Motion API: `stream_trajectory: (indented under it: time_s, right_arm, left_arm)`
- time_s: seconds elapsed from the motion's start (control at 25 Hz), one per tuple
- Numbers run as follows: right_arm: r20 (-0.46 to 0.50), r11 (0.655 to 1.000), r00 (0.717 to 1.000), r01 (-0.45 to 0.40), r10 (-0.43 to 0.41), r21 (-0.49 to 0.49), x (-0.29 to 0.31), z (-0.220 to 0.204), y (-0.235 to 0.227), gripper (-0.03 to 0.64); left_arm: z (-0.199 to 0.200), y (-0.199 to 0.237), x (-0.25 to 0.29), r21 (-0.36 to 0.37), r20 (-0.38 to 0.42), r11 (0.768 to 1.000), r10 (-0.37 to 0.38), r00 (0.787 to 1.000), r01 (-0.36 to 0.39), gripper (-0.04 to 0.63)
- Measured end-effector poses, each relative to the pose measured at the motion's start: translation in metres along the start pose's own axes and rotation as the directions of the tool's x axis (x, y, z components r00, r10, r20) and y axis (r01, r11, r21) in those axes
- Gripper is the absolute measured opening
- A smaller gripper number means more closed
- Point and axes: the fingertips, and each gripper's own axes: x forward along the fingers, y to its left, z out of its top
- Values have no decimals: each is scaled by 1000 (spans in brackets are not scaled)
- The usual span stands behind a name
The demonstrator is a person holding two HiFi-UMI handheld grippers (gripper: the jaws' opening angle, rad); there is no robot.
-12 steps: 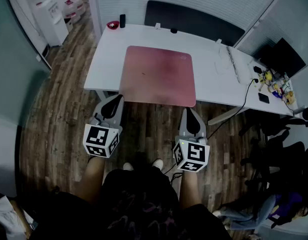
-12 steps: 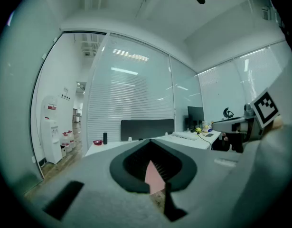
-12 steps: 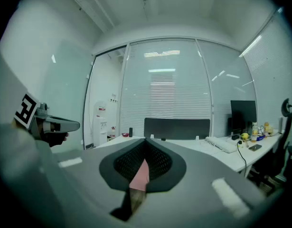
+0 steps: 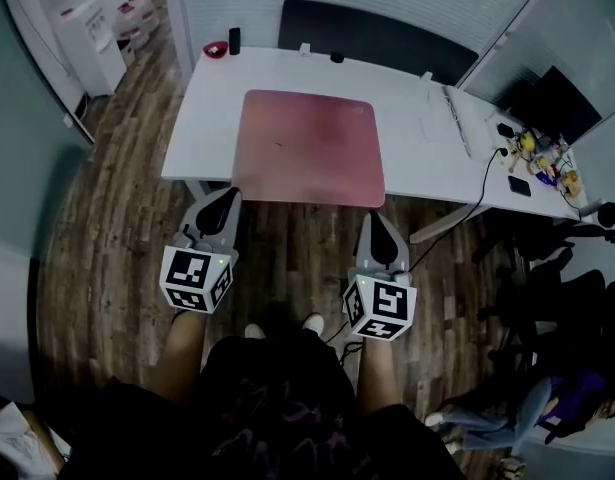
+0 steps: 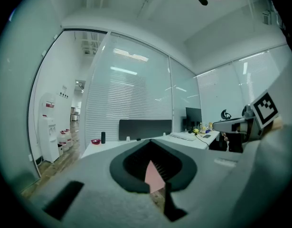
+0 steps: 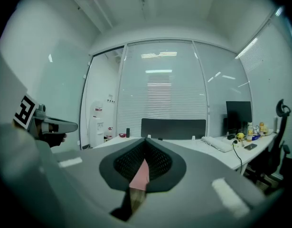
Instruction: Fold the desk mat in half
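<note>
White desk (image 4: 202, 138): pink desk mat (image 4: 307, 148) flat at front edge (keyboard (image 4: 455, 118) right).

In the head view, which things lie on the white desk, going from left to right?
red bowl → mat → keyboard → phone

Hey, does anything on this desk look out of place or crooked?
Only slightly: the pink mat seems to overhang the desk at its front edge, and a black cable hangs off the right side.
</note>
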Motion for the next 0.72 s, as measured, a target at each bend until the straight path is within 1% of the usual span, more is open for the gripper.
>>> stream_trajectory:
  time_s: [0.24,0.4,0.56,0.72]
  right_arm:
    - [4,999,999,43,-42,-21,-10,-1,-7,6]
    - [16,997,997,74,-74,20,-17,-2,-19,6]
    - [14,996,996,91,-92,22,-16,-5,-29,6]
    - [15,995,996,91,-91,33,-8,-11,-37,6]
  left_arm:
    - [-2,1,-1,-7,8,1000,-16,1000,16,0]
    - [-3,3,0,-3,2,1000,-23,1000,23,0]
    - [-6,6,5,-8,-3,1000,-19,1000,19,0]
    - [-13,2,16,1,-10,1000,-22,1000,22,0]
